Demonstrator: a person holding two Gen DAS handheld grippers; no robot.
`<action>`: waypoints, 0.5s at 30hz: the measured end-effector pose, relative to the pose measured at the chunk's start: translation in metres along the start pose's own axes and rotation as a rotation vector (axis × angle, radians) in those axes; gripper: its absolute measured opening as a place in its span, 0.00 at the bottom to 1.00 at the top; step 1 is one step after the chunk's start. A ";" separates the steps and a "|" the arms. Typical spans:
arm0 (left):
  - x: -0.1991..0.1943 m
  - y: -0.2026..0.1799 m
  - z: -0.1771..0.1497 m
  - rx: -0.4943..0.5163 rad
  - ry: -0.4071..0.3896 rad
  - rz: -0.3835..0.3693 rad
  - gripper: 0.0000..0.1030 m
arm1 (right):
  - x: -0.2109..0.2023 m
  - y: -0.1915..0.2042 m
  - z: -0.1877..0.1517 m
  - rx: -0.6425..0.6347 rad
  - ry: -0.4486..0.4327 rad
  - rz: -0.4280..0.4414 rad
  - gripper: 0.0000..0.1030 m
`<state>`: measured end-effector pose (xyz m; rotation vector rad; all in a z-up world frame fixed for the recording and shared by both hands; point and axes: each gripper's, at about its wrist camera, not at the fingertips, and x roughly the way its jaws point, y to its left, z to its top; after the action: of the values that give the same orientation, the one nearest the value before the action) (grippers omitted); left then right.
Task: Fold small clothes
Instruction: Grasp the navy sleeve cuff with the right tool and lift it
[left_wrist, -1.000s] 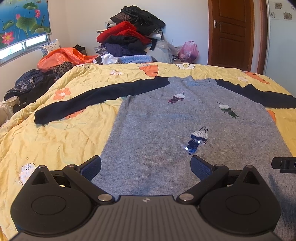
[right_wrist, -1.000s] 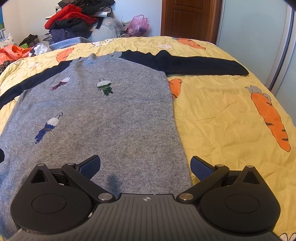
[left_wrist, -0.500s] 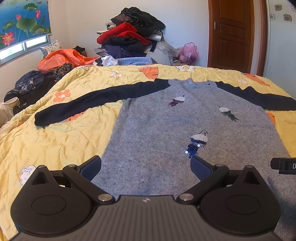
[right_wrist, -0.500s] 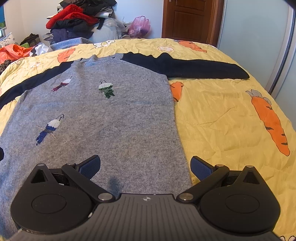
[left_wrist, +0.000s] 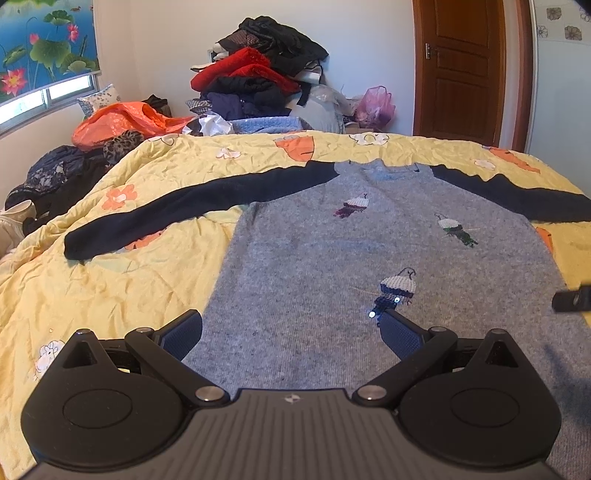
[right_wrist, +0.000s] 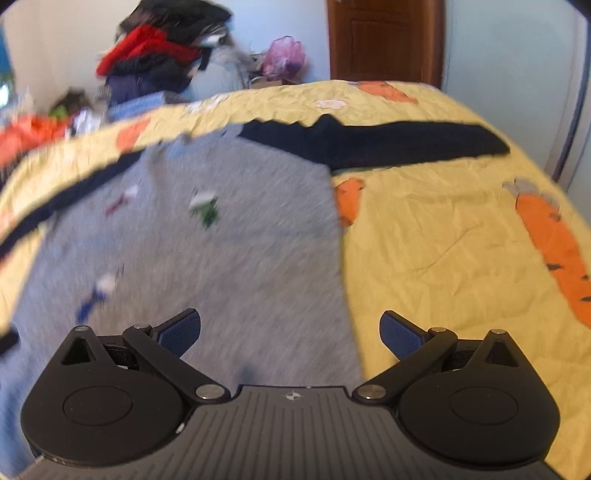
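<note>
A grey sweater (left_wrist: 332, 266) with small embroidered figures lies flat on the yellow bed cover, its two dark navy sleeves spread out to either side. The left sleeve (left_wrist: 177, 218) stretches toward the bed's left edge. In the right wrist view the sweater (right_wrist: 221, 258) looks blurred, and its right sleeve (right_wrist: 388, 144) reaches across the cover. My left gripper (left_wrist: 291, 332) hovers open over the sweater's lower left part. My right gripper (right_wrist: 291, 332) is open above the sweater's lower right edge. Neither holds anything.
The yellow bed cover (left_wrist: 92, 280) carries carrot and flower prints. A heap of clothes (left_wrist: 258, 85) rises behind the bed, with an orange bag (left_wrist: 122, 118) to its left. A brown door (left_wrist: 465, 66) stands at the back right. A tip of the other gripper (left_wrist: 572, 299) shows at right.
Both grippers have tilted up and pulled back slightly, so the sweater sits lower in each view. The right wrist view has swung left and is now motion-blurred. Both grippers stay open.
</note>
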<state>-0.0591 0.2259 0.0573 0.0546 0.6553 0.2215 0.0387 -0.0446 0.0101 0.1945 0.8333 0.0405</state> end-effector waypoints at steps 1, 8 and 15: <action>0.001 -0.001 0.000 0.003 -0.003 -0.003 1.00 | 0.000 -0.017 0.009 0.053 -0.015 0.027 0.99; 0.007 -0.018 -0.003 0.088 -0.037 -0.046 1.00 | 0.013 -0.204 0.046 0.884 -0.332 0.587 1.00; 0.023 -0.033 0.008 0.104 -0.061 -0.079 1.00 | 0.086 -0.322 0.088 1.160 -0.376 0.470 0.97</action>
<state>-0.0303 0.1986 0.0465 0.1348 0.6065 0.1092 0.1484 -0.3649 -0.0551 1.4437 0.3334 -0.0434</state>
